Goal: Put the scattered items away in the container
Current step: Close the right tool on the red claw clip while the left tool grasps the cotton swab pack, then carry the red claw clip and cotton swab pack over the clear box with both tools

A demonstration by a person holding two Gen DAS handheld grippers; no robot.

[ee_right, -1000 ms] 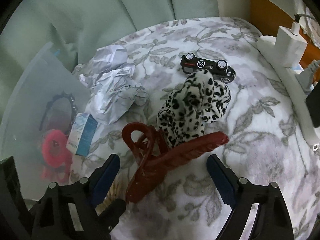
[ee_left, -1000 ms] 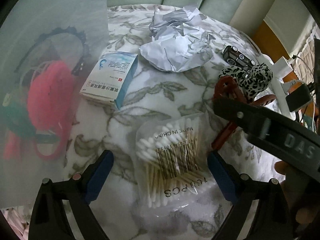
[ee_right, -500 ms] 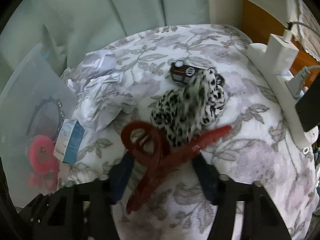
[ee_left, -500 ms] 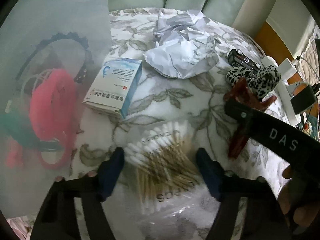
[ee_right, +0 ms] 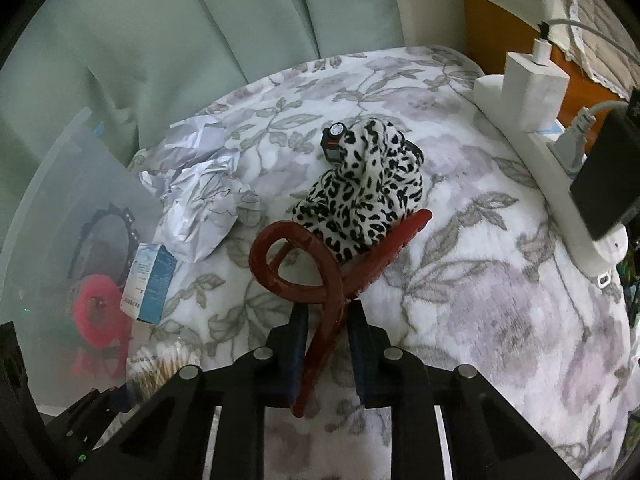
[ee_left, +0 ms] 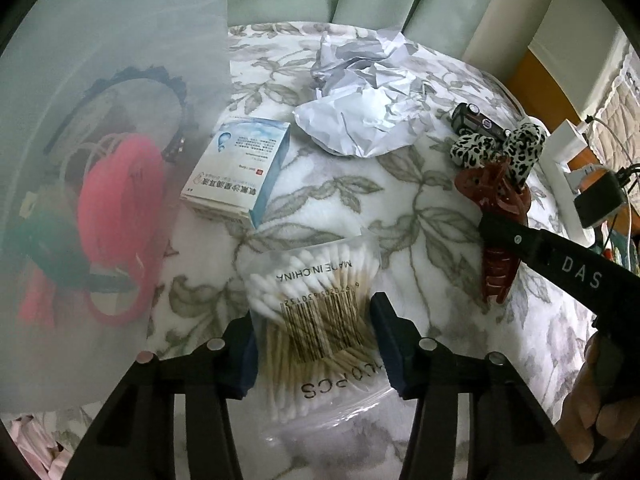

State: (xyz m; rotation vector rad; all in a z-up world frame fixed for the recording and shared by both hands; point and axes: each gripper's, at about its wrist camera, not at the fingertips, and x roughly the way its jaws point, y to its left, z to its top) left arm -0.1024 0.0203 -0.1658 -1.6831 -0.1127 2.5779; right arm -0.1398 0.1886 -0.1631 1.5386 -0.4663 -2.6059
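Narrowed since a second ago, both sets of jaws: left gripper (ee_left: 312,338) closing around the bag of cotton swabs (ee_left: 320,312), blue pads against its sides, the bag flat on the floral blanket (ee_left: 328,196); right gripper (ee_right: 326,344) closing on the stem of the red hair claw (ee_right: 316,276), pads at or nearly at the plastic, contact too close to call. Gripped low and near the middle, probably so neither thing tips or slips on the lift. Both tools angled steeply down at the bedding; fingers of a hand (ee_left: 596,412) wrapped on the right handle at the lower right of the left view. Claw leaning against the leopard-print scrunchie (ee_right: 368,192), a toy car (ee_right: 334,142) just behind, partly hidden. Further out: a blue-and-white medicine box (ee_left: 240,168) and crumpled paper (ee_left: 364,100), both loose on the blanket. At the left, the translucent container (ee_left: 120,80), already holding a pink item and a dark headband, blurred through its wall. Likely next, a lift and carry leftward to that bin; several things left to gather.
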